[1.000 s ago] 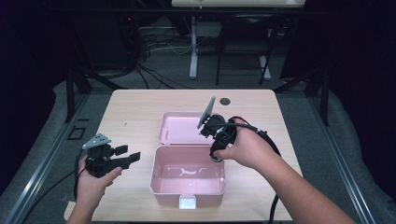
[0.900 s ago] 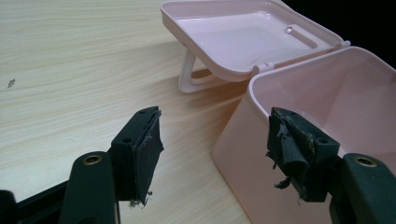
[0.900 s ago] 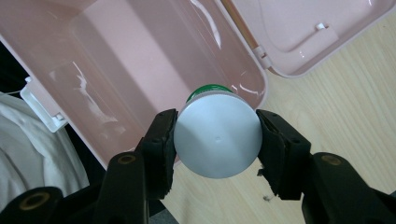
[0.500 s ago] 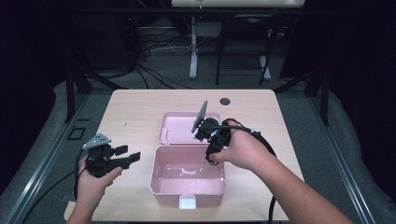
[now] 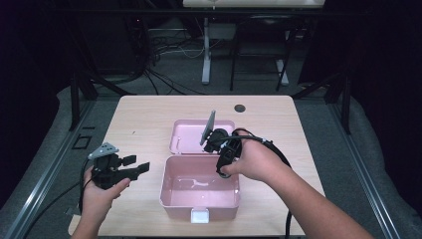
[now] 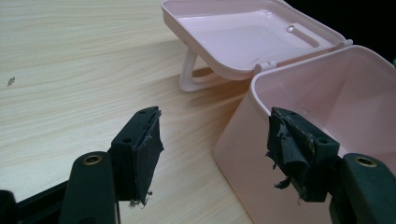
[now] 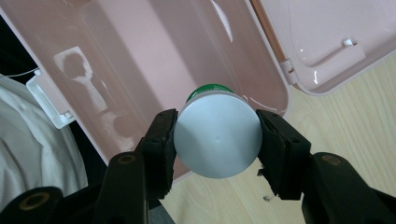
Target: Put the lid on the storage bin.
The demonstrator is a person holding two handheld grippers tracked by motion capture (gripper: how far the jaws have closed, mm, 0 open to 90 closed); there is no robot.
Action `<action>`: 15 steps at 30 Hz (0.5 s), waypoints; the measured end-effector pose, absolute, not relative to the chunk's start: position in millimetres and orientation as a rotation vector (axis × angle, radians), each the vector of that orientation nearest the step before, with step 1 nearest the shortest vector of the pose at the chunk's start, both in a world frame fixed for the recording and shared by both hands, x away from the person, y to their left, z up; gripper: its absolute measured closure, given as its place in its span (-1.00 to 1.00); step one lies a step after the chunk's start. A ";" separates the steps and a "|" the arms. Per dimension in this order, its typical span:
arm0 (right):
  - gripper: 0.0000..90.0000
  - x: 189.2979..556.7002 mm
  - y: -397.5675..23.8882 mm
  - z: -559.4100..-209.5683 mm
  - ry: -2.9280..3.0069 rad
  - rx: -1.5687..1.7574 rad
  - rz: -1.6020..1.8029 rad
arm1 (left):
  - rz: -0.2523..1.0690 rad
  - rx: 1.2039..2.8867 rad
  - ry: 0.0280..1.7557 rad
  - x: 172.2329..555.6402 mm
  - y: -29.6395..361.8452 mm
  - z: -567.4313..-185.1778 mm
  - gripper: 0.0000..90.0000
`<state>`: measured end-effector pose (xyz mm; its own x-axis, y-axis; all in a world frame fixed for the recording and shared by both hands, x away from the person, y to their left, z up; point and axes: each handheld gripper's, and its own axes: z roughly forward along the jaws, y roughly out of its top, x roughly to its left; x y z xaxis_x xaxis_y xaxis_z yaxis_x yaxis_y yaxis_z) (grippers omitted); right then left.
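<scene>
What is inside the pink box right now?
The pink box shows only its bare, shiny floor. The right gripper holds a silver-capped green container at the rim, hiding part of the floor beneath in the right gripper view.

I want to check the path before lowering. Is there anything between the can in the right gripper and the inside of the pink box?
Nothing visible blocks it. The right gripper holds the can by its sides above the open pink box. The lid lies folded back, and the box floor under the can looks bare.
</scene>
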<state>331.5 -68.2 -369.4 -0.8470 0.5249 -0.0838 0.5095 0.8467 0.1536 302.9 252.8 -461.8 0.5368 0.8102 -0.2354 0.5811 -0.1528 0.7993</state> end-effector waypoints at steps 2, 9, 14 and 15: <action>0.11 332.3 -68.2 -370.3 2.899 0.809 0.189 | 0.310 1.846 1.146 302.9 252.8 -461.8 -0.23; 0.11 332.2 -66.7 -374.2 2.907 0.780 0.175 | 0.309 1.852 1.147 303.4 253.6 -462.2 -0.23; 0.11 330.5 -63.4 -377.6 2.918 0.751 0.163 | 0.306 1.849 1.147 303.5 253.4 -462.5 -0.23; 0.11 330.5 -63.4 -377.6 2.918 0.751 0.163 | 0.306 1.849 1.147 303.5 253.4 -462.5 -0.23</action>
<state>330.5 -63.4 -377.6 -0.8689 0.4862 -0.0934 0.4728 0.8708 0.1348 303.5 253.4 -462.5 0.5368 0.8098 -0.2368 0.5841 -0.1542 0.7969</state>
